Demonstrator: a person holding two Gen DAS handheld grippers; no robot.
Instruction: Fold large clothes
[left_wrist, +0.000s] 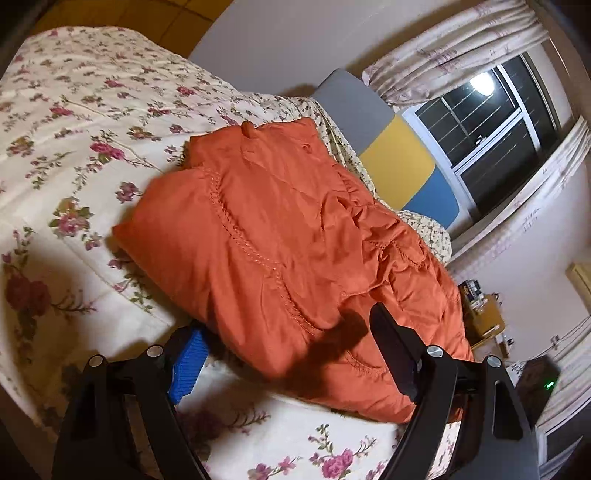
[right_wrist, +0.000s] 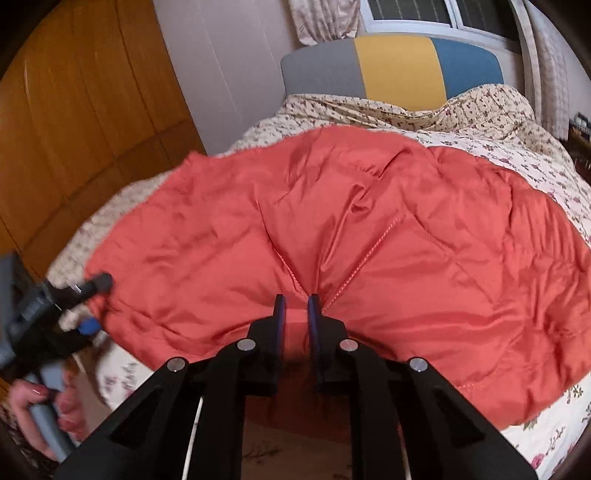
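**Orange quilted jacket on a floral bed, one gripper pinching its near edge**

A bedroom: a bed (left_wrist: 74, 122) under a cream cover printed with pink roses fills most of both views. Its headboard (right_wrist: 395, 66), in grey, yellow and blue panels, stands at the top centre of the right wrist view, with a dark window (left_wrist: 491, 125) and pale curtains (left_wrist: 454, 48) behind it. Wooden wardrobe doors (right_wrist: 74, 110) take up the upper left of the right wrist view.

The orange quilted jacket (left_wrist: 280, 236) lies on the bed cover, bunched and partly folded. In the left wrist view it runs from the centre down to the lower right; in the right wrist view it spreads across the whole middle of the frame.

The right gripper (right_wrist: 295, 314) sits at the lower centre of its own view. Its two fingers stand close together, and the jacket's near edge is puckered between them, with stitched seams converging at the pinch.

The left gripper (left_wrist: 291, 354) has its fingers wide apart. The blue-padded finger (left_wrist: 188, 365) rests at the lower left over the bed cover, just beside the jacket's edge; the black one lies over the orange fabric at the lower right. The pads do not press on the cloth. The same gripper shows at the left edge of the right wrist view, by the jacket's far-left corner, held by a hand (right_wrist: 33, 406) at the lower left, blurred.
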